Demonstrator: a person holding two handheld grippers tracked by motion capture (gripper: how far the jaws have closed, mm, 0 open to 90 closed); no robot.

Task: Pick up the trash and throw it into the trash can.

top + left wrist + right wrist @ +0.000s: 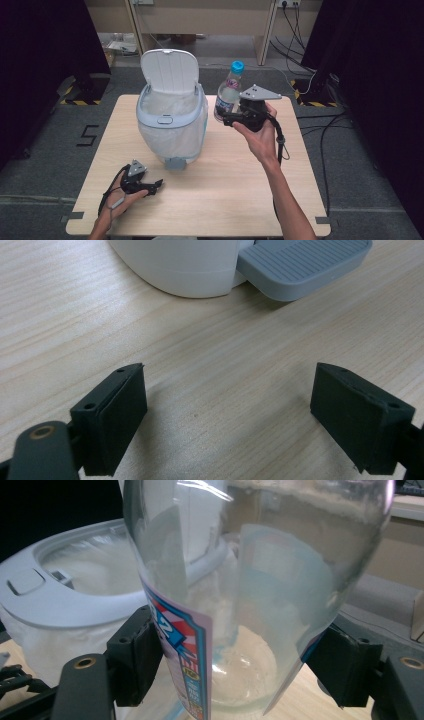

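1. High view, table [210, 200]: light wood top, and both your forearms come in from the near edge
2. Pedal bin [171, 117]: white, standing left of the table's centre, its lid [169, 70] tipped up and back, a white liner [172, 135] hanging over the rim; its grey foot pedal [175, 163] points toward you
3. Right gripper [226, 118]: your right hand [260, 137] holds it raised just right of the bin. Its jaws close on the lower body of a clear plastic bottle [229, 92], which stands upright with a blue cap [237, 66]. Right gripper view: the bottle [250, 595] sits between the two black pads [142, 655], both touching its sides; a red, white and blue label [182, 665] faces the left pad, and the bin's open rim [65, 600] lies behind
4. Left gripper [156, 186]: your left hand [122, 202] rests it low at the table's near left, jaws toward the bin. Left gripper view: the pads [117, 415] stand wide apart, with bare wood between them and nothing held; the pedal [305, 265] lies ahead
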